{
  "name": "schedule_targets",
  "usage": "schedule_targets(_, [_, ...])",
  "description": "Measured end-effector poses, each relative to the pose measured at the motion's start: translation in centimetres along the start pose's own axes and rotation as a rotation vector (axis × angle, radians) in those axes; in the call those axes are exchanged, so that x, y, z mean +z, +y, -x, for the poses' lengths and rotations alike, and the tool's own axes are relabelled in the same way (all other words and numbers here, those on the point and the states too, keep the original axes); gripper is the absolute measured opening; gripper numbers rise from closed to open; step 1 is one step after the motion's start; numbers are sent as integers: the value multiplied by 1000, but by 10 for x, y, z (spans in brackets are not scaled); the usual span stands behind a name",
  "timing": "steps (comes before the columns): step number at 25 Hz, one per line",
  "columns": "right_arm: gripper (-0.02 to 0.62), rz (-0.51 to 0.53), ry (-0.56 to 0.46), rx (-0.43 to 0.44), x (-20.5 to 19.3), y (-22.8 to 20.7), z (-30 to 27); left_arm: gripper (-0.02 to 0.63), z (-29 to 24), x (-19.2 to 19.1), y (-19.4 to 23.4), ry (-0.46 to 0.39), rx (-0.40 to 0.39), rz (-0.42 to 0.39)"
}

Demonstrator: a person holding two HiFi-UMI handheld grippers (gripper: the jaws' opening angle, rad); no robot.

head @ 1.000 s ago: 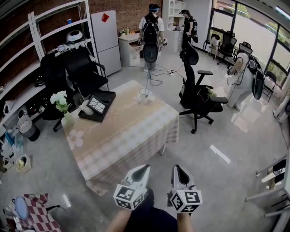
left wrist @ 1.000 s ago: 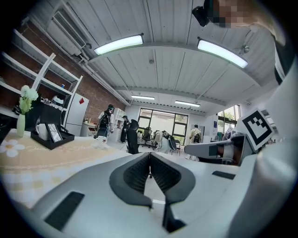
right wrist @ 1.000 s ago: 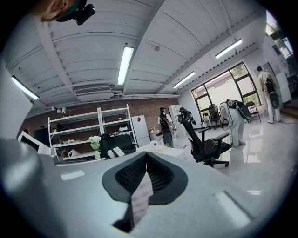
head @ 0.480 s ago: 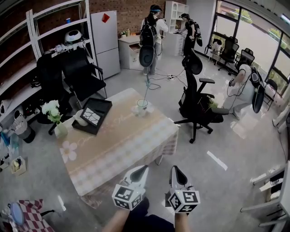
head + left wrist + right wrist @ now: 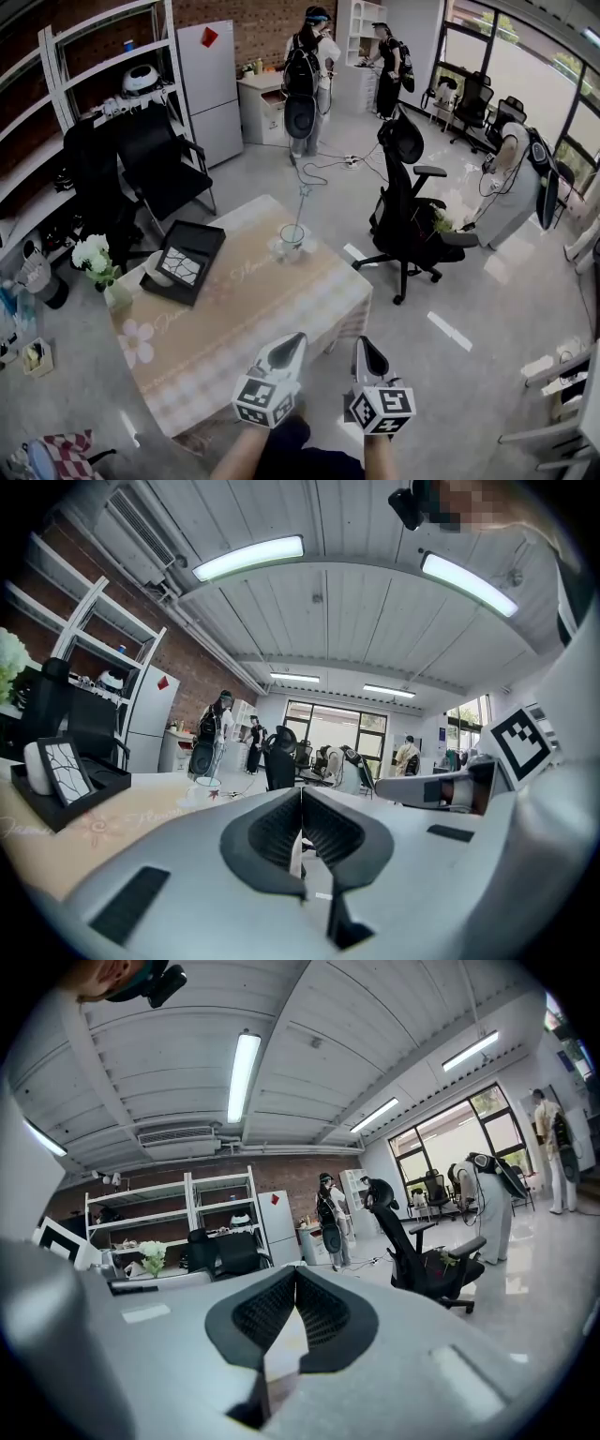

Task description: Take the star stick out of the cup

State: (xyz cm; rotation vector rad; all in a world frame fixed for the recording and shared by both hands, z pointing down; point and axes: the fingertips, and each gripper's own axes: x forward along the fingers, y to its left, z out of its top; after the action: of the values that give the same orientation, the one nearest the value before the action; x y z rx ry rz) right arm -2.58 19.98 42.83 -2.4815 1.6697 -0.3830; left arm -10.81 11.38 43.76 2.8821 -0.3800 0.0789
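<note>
Both clenched, nothing in them: my left gripper and right gripper are held low, side by side, at the near end of the tablecloth. There's faint cursive script on that cloth, too blurred to read. The star stick, a thin pale stem with a small star on top, stands in the cup at the far edge, well apart from me.

The tablecloth was beige with pale checks and a pink flower print; the tray was black. My left gripper and right gripper were pale grey, patterned with black-and-white squares.
</note>
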Motion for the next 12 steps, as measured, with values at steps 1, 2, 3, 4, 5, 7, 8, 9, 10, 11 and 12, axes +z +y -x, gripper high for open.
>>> schedule_targets(1, [5, 0, -1, -2, 1, -1, -6, 11, -5, 3, 5, -3, -2, 2])
schedule_targets(2, [5, 1, -1, -5, 3, -2, -12, 11, -10, 6, 8, -6, -4, 6])
schedule_targets(3, [5, 2, -2, -7, 4, -4, -17, 11, -15, 9, 11, -10, -8, 11])
schedule_targets(4, [5, 3, -2, -9, 6, -5, -22, 11, -20, 12, 14, -14, -12, 13])
schedule_targets(5, [5, 4, -3, -11, 8, -6, -27, 11, -24, 15, 16, -18, -15, 11])
schedule_targets(7, [5, 7, -7, -10, 11, -6, -38, 11, -32, 21, 22, -23, -18, 1])
schedule_targets(8, [5, 9, -9, -9, 12, -6, -43, 11, -36, 22, 25, -24, -18, -3])
schedule_targets(9, [5, 10, -9, -8, 13, -6, -47, 11, -39, 23, 29, -23, -19, -3])
schedule_targets(10, [5, 12, -8, -7, 13, -7, -52, 11, -43, 23, 33, -21, -18, -1])
schedule_targets(11, [5, 15, -6, -6, 13, -7, -57, 11, -46, 23, 37, -18, -17, 1])
schedule_targets(12, [5, 17, -3, -6, 14, -7, -62, 11, -48, 23, 41, -16, -14, 3])
